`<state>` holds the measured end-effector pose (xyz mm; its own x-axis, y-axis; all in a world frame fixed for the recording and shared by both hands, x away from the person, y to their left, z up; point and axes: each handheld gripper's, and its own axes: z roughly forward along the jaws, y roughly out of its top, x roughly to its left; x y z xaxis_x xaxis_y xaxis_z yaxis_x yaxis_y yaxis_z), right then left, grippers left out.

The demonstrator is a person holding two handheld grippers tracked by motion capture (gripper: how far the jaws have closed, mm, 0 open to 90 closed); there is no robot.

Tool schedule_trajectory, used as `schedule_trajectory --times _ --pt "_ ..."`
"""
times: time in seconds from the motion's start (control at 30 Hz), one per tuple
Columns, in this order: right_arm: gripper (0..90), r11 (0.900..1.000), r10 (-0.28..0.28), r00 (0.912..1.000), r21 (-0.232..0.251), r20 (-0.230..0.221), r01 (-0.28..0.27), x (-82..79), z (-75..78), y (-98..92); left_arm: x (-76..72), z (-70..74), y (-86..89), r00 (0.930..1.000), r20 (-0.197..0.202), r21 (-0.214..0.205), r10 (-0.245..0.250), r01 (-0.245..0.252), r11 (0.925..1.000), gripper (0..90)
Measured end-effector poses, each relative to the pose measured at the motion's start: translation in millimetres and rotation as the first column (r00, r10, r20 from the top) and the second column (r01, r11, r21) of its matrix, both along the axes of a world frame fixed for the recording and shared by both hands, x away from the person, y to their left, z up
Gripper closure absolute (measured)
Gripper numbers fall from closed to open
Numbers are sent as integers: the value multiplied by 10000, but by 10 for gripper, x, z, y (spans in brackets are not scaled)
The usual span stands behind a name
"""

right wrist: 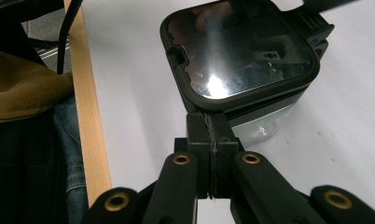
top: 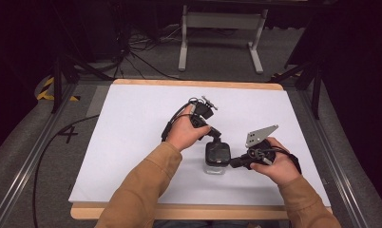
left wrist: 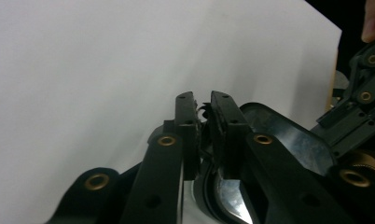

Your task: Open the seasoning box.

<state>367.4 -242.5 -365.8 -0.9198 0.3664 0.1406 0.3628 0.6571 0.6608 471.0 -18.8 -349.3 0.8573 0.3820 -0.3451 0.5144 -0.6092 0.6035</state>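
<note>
A square container (top: 216,156) with a clear body (right wrist: 265,126) and a black, glossy-topped lid (right wrist: 241,51) stands on the white sheet, near its front middle. My left gripper (top: 216,137) reaches down to the lid's far edge. In the left gripper view its jaws (left wrist: 203,100) stand almost together, with a small black tab of the lid (left wrist: 204,109) pinched between them. My right gripper (top: 233,163) comes in from the right. Its jaws (right wrist: 207,119) are pressed flat together, tips against the lid's near rim, with nothing visible between them.
The white sheet (top: 132,142) covers a wooden table whose front edge (right wrist: 85,107) runs close to the person's lap. Both brown sleeves come in from the bottom. A white frame (top: 222,28) and cables lie on the floor beyond the table.
</note>
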Motion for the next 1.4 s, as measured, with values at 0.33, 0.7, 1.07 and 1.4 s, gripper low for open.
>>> schedule_trajectory --times 0.33,0.7,1.07,1.4 --pt "900 9999 -89 9999 50 73 89 -5 23 -8 -209 328 149 9971 716 -208 -258 273 9994 831" --pt "900 9989 -202 9989 436 424 184 1 73 -4 -600 527 368 9875 1532 -102 -362 382 9992 865" --pt "900 9949 -412 9961 949 784 337 33 126 12 -907 486 500 9846 1594 199 -725 702 9973 867" --pt "900 9910 -667 9930 1218 970 547 36 143 -14 -1029 189 412 9799 1468 -308 -1352 1412 9895 865"
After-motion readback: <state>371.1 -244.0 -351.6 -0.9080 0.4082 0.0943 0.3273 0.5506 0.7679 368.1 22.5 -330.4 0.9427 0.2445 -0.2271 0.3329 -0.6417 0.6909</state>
